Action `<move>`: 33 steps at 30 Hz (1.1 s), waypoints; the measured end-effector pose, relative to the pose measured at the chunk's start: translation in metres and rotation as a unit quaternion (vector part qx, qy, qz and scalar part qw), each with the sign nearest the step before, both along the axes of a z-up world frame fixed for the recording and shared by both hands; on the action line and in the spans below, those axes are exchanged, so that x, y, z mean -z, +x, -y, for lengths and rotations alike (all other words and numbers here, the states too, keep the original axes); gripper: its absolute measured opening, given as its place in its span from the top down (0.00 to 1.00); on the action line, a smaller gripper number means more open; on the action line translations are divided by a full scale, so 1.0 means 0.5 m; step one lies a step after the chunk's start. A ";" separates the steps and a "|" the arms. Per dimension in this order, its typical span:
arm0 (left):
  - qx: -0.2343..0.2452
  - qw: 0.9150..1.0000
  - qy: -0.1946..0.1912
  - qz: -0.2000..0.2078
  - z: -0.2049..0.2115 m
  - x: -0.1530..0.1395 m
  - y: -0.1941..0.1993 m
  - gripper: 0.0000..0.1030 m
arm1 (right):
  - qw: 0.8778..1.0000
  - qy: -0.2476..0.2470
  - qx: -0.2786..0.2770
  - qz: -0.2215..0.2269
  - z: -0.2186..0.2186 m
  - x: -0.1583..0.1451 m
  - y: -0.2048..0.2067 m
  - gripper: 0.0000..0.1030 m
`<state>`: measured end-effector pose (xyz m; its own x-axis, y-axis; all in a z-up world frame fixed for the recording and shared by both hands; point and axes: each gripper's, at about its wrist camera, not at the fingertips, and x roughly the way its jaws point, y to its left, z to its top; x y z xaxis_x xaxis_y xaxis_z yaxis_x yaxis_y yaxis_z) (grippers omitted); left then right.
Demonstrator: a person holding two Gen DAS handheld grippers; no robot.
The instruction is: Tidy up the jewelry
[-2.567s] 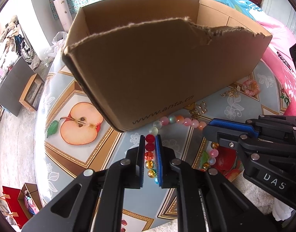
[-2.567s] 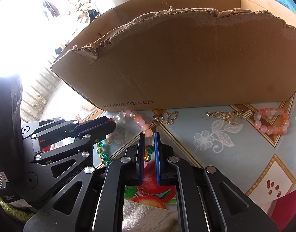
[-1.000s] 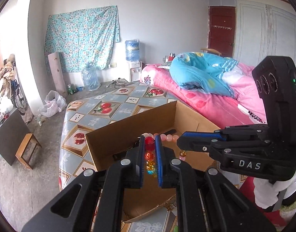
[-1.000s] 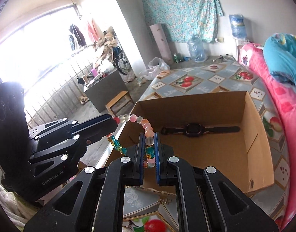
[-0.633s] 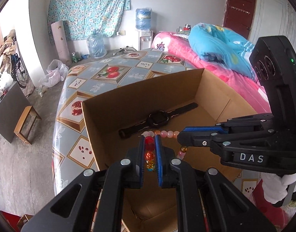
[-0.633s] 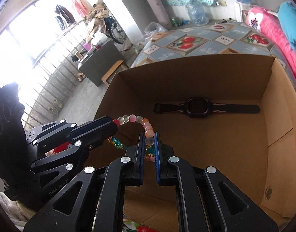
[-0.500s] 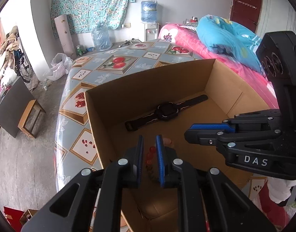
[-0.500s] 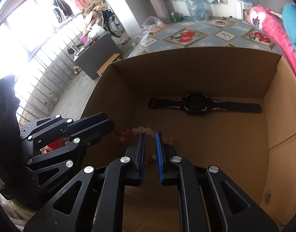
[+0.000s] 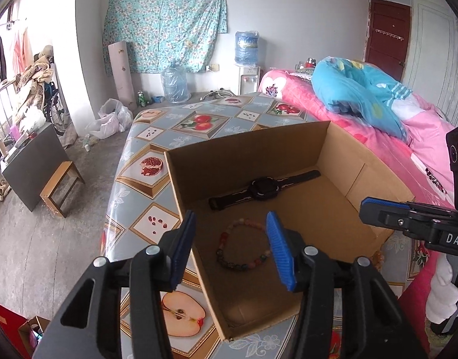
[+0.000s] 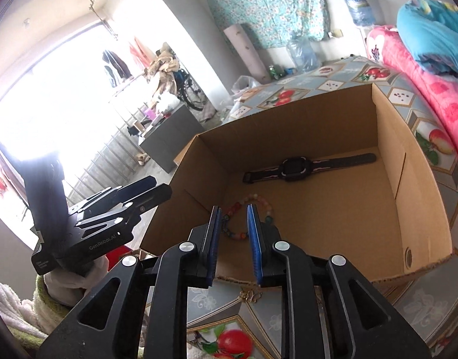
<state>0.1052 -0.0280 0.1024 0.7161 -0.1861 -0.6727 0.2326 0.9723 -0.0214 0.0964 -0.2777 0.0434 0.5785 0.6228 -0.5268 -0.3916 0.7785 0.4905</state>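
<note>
A brown cardboard box (image 9: pixel 244 143) (image 10: pixel 289 119) stands on the fruit-patterned table (image 9: pixel 145 185). On its floor lie a black wristwatch (image 9: pixel 265 190) (image 10: pixel 295 166) and, nearer me, a multicoloured bead bracelet (image 9: pixel 238 267) (image 10: pixel 259 199). My left gripper (image 9: pixel 230 224) hovers above the box's near left corner. Its jaws are opening wide and hold nothing; the bracelet shows between them, down on the floor. My right gripper (image 10: pixel 235 211) (image 9: pixel 378 209) hangs over the near wall, jaws also opening and empty. The left gripper (image 10: pixel 151 188) appears at the left of the right wrist view.
A small gold charm (image 10: pixel 251 294) lies on the table just outside the box's near wall. A bed with pink bedding (image 9: pixel 408 125) runs along the table's right side. A wooden stool (image 9: pixel 61 188) and a dark cabinet (image 9: pixel 28 164) stand on the floor to the left.
Both grippers were shut on the bead bracelet and carried it from the table over the box. Both then opened, and the bracelet dropped onto the box floor.
</note>
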 end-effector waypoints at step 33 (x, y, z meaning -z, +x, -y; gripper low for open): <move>-0.145 0.988 0.001 0.045 0.012 0.002 -0.162 0.35 | 0.997 -0.058 -0.026 0.049 0.021 -0.007 -0.111 0.52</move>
<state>0.0244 -0.0341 0.1014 0.7958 0.0380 -0.6043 -0.0559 0.9984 -0.0108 0.0411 -0.2881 0.0468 0.5995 0.5913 -0.5394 -0.4745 0.8053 0.3554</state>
